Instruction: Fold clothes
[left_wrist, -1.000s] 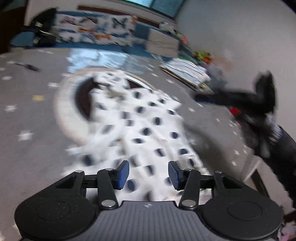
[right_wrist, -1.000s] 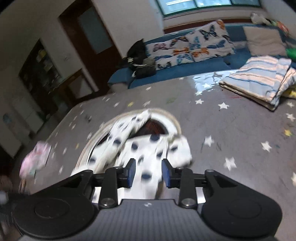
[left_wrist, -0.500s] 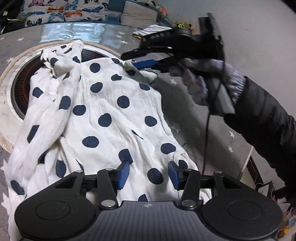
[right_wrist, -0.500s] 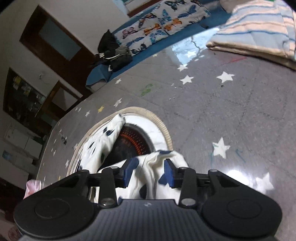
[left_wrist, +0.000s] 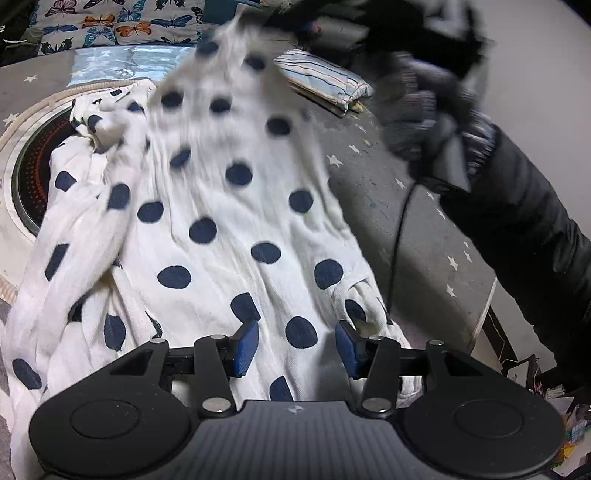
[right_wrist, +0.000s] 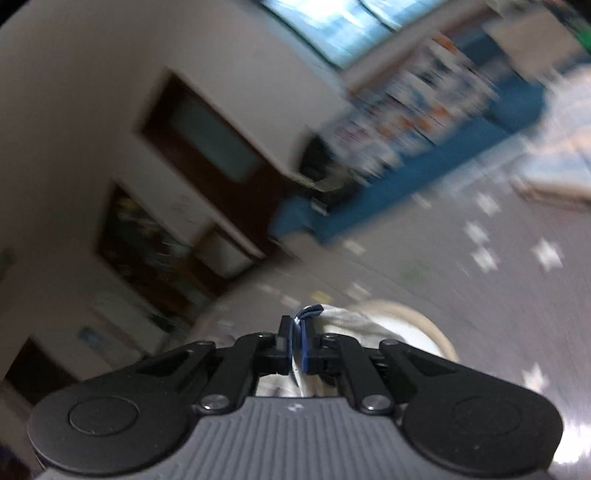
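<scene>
We lift the dress.
Our right gripper (right_wrist: 295, 341) has just clamped the dress (left_wrist: 221, 229); left gripper (left_wrist: 293, 349) hangs released.

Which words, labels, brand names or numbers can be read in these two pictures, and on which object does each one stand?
None can be read.
Left gripper: its grey body carries only a small emblem, no letters.
Right gripper: the same small mark, no letters.
Polka-dot garment: dots only, no label visible.
Background in the right wrist view: too blurred to read.
</scene>
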